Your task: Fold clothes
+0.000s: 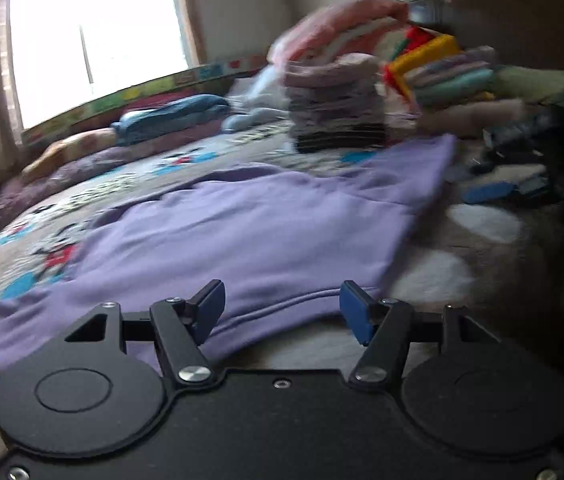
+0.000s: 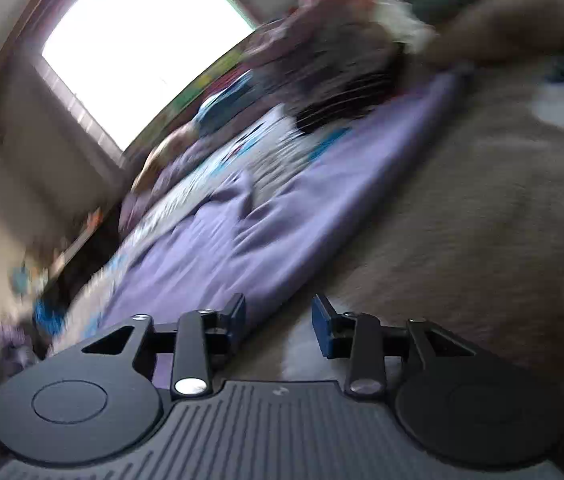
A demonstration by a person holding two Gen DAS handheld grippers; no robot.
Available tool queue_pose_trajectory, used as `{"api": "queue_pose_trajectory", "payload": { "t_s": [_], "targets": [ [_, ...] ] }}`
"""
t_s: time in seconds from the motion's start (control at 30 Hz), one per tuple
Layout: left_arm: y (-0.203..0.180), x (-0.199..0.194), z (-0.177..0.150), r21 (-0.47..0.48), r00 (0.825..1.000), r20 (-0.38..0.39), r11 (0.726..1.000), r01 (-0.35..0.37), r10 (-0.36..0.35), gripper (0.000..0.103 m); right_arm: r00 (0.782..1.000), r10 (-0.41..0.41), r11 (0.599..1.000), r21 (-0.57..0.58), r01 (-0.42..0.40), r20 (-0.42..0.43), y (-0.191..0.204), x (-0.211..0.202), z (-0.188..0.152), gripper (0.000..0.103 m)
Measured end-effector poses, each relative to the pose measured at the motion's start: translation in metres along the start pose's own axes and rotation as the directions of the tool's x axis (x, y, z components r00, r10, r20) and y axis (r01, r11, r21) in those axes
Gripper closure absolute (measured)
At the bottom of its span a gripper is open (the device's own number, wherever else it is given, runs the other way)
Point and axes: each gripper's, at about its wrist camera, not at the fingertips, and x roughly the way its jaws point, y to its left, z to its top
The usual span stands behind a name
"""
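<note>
A lilac sweatshirt [image 1: 250, 232] lies spread flat on the bed, its ribbed hem nearest me in the left wrist view. My left gripper [image 1: 282, 308] hovers just above that hem, jaws wide apart, with no cloth pinched between the blue pads [image 1: 356, 312]. In the tilted, blurred right wrist view the same lilac sweatshirt [image 2: 242, 240] runs diagonally. My right gripper [image 2: 278, 320] sits at its near edge over the brown blanket, jaws apart and empty.
A tall stack of folded clothes [image 1: 334, 108] stands beyond the sweatshirt, with colourful folded piles [image 1: 442, 72] and a dark headboard [image 1: 522, 20] to the right. A patterned bedspread [image 1: 94, 196], pillows [image 1: 170, 116] and a bright window [image 1: 94, 40] lie left. A brown blanket with white spots [image 2: 482, 208] covers the right.
</note>
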Motion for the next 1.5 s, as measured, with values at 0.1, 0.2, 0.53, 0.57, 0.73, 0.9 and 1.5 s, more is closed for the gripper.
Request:
{"api": "queue_pose_trajectory", "payload": {
  "t_s": [0.1, 0.2, 0.53, 0.57, 0.73, 0.9, 1.5],
  "targets": [
    [-0.021, 0.015, 0.008, 0.056, 0.998, -0.032, 0.997, 0.048, -0.046, 0.037, 0.999, 0.018, 0.993, 0.114, -0.023, 0.044, -0.02, -0.003, 0.005, 0.063],
    [-0.041, 0.031, 0.017, 0.128, 0.997, -0.053, 0.99, 0.067, -0.06, 0.036, 0.995, 0.053, 0.975, 0.211, -0.069, 0.083, -0.039, -0.004, 0.008, 0.063],
    [-0.132, 0.09, 0.052, 0.468, 0.998, -0.054, 0.882, 0.052, -0.031, 0.036, 0.948, 0.096, 0.858, 0.458, -0.233, 0.304, -0.099, -0.013, 0.032, 0.056],
    [-0.138, 0.098, 0.057, 0.489, 0.998, -0.054, 0.871, 0.045, -0.022, 0.036, 0.94, 0.1, 0.837, 0.483, -0.257, 0.327, -0.106, -0.014, 0.033, 0.055],
    [-0.165, 0.136, 0.08, 0.574, 0.999, -0.049, 0.819, 0.017, 0.013, 0.036, 0.896, 0.131, 0.715, 0.586, -0.382, 0.424, -0.135, -0.015, 0.033, 0.051],
    [-0.191, 0.166, 0.098, 0.631, 0.999, -0.037, 0.776, -0.007, 0.039, 0.037, 0.865, 0.152, 0.642, 0.618, -0.454, 0.478, -0.152, -0.012, 0.032, 0.05],
    [-0.25, 0.254, 0.149, 0.733, 0.996, -0.02, 0.679, -0.042, 0.083, 0.057, 0.751, 0.151, 0.483, 0.615, -0.623, 0.643, -0.181, -0.018, 0.033, 0.03]
  ]
}}
